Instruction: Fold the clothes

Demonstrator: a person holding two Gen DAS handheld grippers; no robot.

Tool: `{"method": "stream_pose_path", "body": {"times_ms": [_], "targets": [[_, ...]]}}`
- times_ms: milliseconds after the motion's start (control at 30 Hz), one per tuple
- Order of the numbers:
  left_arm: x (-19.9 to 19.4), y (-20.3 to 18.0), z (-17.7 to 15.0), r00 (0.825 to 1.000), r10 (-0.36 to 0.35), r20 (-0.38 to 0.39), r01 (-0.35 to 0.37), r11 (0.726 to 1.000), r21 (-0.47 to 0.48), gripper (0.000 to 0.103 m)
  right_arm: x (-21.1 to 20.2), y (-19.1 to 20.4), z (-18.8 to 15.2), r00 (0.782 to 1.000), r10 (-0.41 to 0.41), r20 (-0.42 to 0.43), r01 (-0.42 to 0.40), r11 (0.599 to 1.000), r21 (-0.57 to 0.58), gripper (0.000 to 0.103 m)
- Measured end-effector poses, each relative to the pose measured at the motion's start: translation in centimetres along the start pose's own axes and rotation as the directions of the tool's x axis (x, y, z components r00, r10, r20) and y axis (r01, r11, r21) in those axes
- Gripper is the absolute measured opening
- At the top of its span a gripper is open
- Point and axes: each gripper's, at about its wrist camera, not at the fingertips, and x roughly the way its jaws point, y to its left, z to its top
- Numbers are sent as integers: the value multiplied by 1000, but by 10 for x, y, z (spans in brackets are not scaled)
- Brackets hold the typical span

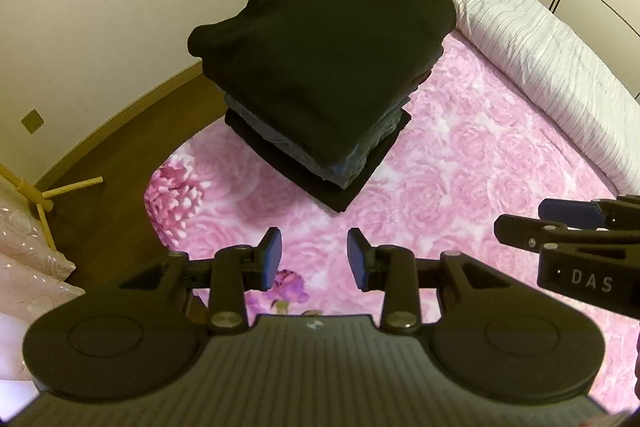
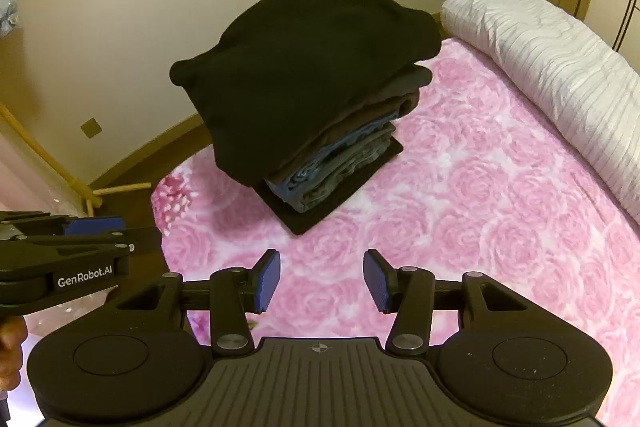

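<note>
Right wrist view: folded clothes stack (image 2: 304, 99) lies beyond parted, empty fingers (image 2: 269, 279).

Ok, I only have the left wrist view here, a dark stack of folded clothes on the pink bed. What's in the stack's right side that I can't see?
Observer: The stack shows its layers there: blue and grey folded pieces under the black top garment.
Operator: Is the right gripper holding anything?
Observer: No, the right gripper is open and empty over the pink bedsheet.
Operator: Anyone visible?
Observer: A hand shows at the left edge, below the left gripper.
</note>
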Motion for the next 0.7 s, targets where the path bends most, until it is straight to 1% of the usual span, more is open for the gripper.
{"method": "stream_pose_path", "body": {"times_ms": [400, 467, 600, 700], "targets": [[15, 4, 10, 999, 37, -5, -37, 999, -10, 32, 22, -1, 16, 999, 21, -30, -21, 1000, -2, 49], [18, 5, 13, 999, 32, -7, -32, 999, -21, 32, 24, -2, 19, 999, 25, -30, -25, 1000, 0, 49], [18, 5, 19, 1000, 22, 14, -22, 999, -35, 32, 28, -5, 24, 999, 29, -27, -29, 999, 14, 49], [17, 2, 24, 998, 42, 47, -41, 999, -21, 32, 30, -8, 27, 999, 30, -25, -29, 999, 24, 49]]}}
